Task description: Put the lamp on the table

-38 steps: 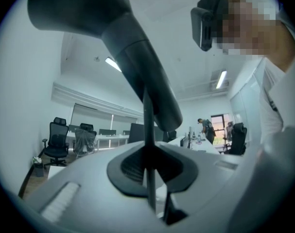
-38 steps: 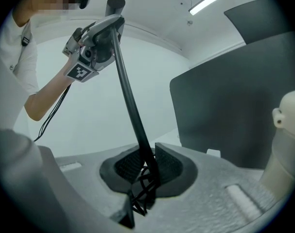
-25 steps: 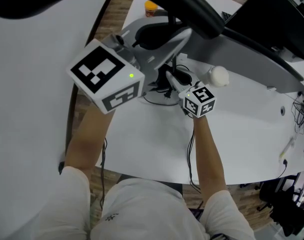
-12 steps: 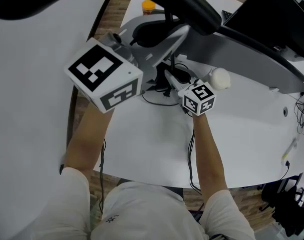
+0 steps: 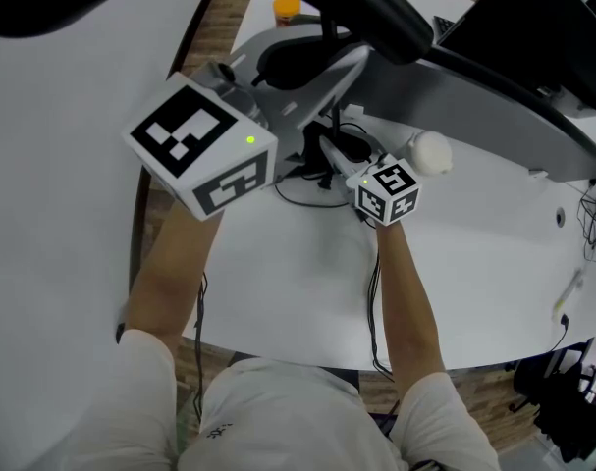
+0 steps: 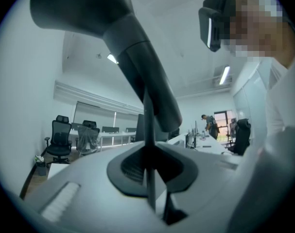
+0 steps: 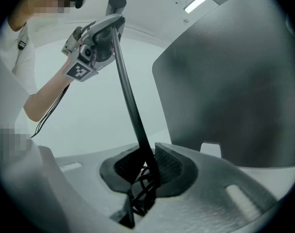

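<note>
Head view: lamp (image 5: 329, 39), thin black stem, carried over the white table (image 5: 278, 283) at two points so that, by my reading, the tall piece cannot swing on the way down. The left gripper (image 5: 322, 62) takes the stem high up. The right gripper (image 5: 329, 153), at 6 o'clock from it, takes it low by the loose black cord (image 5: 307, 200). A wide dark blurred shape runs across the frame at 12 o'clock, probably the lamp's head. The foot of the lamp is hidden behind the grippers, so contact with the table cannot be told. A white ball (image 5: 430, 152) lies at 3 o'clock from the right gripper and a grey monitor back (image 5: 494, 101) beyond it; an orange-capped item (image 5: 286, 8) sits at 12 o'clock, too small to name. Left gripper view: left gripper (image 6: 148, 165) pressed together on the stem (image 6: 148, 130), which stands upright between the pads. The thick dark head (image 6: 113, 38) fills the 11 o'clock quarter, cut off by the frame. Office chairs (image 6: 60, 140) at 9 o'clock, a distant person (image 6: 207, 126) at 3 o'clock. Right gripper view: right gripper (image 7: 145, 171) clamped on the stem's lower end, with tangled cord (image 7: 137, 200) bunched at 6 o'clock. The stem slants to 11 o'clock, where the other gripper grips it. Base not in view.
</note>
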`<action>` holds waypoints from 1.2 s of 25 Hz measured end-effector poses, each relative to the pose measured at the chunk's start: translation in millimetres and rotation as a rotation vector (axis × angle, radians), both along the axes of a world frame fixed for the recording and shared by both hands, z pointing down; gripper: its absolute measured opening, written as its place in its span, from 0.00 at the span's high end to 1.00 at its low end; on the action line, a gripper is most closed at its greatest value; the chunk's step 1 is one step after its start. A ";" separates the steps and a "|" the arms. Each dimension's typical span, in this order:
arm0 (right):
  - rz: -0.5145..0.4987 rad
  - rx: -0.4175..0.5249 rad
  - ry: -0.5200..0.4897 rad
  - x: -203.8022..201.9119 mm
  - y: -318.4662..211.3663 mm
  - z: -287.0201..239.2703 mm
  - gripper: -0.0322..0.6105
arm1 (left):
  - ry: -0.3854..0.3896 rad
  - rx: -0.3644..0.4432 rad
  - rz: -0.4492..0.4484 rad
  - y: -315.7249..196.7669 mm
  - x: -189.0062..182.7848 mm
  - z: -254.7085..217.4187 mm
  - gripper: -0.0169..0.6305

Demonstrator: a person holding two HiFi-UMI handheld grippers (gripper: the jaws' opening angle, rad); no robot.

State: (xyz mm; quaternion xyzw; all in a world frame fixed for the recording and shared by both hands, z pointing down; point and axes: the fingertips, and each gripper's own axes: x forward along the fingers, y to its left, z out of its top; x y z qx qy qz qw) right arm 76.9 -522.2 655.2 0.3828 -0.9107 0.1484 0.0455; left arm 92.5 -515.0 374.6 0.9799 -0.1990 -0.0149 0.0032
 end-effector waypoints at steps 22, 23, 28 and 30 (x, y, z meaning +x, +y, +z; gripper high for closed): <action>0.058 -0.001 0.091 3.9 -1.3 14.6 0.86 | -0.011 -0.021 0.021 -2.1 19.2 13.9 0.94; 0.062 -0.008 0.096 3.8 -0.7 13.8 0.86 | -0.013 -0.027 0.017 -2.0 18.8 14.4 0.94; 0.061 -0.008 0.143 -2.7 10.1 -1.2 0.66 | -0.039 -0.081 0.003 4.3 6.5 29.4 0.82; 0.071 -0.004 0.179 -3.5 17.1 -4.1 0.63 | -0.045 -0.104 -0.004 10.0 -1.7 39.4 0.82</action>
